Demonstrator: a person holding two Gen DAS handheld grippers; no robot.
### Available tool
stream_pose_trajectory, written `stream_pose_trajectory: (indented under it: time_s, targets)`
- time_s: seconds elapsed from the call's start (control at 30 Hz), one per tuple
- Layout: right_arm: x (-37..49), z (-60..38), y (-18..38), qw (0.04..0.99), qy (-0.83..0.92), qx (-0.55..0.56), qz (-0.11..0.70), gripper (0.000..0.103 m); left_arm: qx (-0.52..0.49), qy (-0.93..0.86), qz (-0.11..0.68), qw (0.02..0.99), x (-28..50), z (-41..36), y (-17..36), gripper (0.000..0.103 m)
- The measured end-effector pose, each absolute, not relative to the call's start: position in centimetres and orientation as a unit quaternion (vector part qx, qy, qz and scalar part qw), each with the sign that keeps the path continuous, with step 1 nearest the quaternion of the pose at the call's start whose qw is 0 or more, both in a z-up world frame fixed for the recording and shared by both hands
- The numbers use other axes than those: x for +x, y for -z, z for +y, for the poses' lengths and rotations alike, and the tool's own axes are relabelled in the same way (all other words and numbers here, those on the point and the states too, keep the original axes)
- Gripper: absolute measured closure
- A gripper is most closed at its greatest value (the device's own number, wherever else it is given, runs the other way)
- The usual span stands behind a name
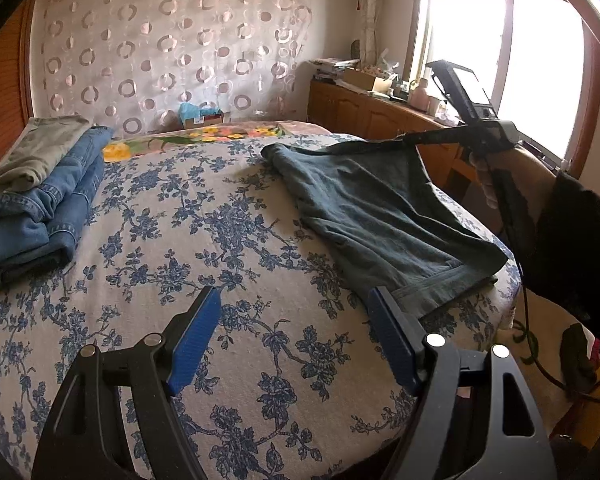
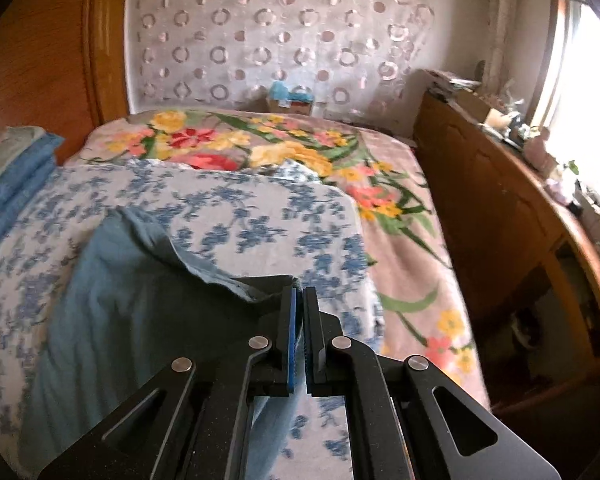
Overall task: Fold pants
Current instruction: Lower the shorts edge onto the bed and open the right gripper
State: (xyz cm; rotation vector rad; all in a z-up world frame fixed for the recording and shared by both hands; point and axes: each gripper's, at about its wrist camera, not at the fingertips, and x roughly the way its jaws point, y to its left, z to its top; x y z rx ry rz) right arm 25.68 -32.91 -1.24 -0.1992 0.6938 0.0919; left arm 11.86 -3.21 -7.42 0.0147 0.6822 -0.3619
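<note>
1. The left gripper is hanging wide open over the blue-flowered sheet, its blue pads gripping nothing.
2. Its right-hand finger is sitting just beside the near hem of the pants; whether it is touching the cloth I cannot tell.
3. The right gripper is clamping down tight, jaws nearly together, with a fold of the pants pinched between the pads.
4. From the left wrist view, the right gripper is lifting the far edge of the pants off the bed, the cloth stretching taut up to it.
5. The rest of the pants is lying on the sheet, on the bed's right side, running from the left gripper away toward the curtain.
6. A jeans pile is sitting well apart at the bed's left edge.
7. A bright floral blanket is showing beyond the sheet.
</note>
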Motion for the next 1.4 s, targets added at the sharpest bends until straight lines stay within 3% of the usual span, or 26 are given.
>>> stream_pose_trajectory:
  time_s: [0.17, 0.33, 0.6, 0.8, 0.93, 1.4]
  targets:
    - [26.2, -32.7, 1.6, 0.931, -0.022, -0.093, 0.351, 0.100, 0.007, 0.176, 0.333, 0.926, 11.7, -3.2, 7.3, 0.026]
    - [25.9, -33.6, 1.7, 0.934, -0.019, -0.059, 0.353, 0.092, 0.008, 0.177, 0.333, 0.926, 11.7, -3.3, 7.3, 0.026]
    - [19.9, -32.9, 1.4, 0.940, -0.073, -0.053, 0.329, 0.091, 0.012, 0.181, 0.334, 0.925, 11.8, -4.2, 7.2, 0.026]
    - [13.4, -33.8, 1.0, 0.952, -0.111, -0.040, 0.282, 0.067, 0.020, 0.187, 0.334, 0.924, 11.7, -5.4, 7.1, 0.026]
    - [10.1, -34.6, 0.7, 0.955, -0.127, -0.032, 0.265, 0.060, 0.026, 0.190, 0.333, 0.923, 11.6, -6.0, 7.1, 0.026]
    - [4.3, -35.3, 3.0, 0.955, -0.121, -0.021, 0.270, 0.058, 0.036, 0.199, 0.339, 0.919, 11.3, -7.6, 7.4, 0.026]
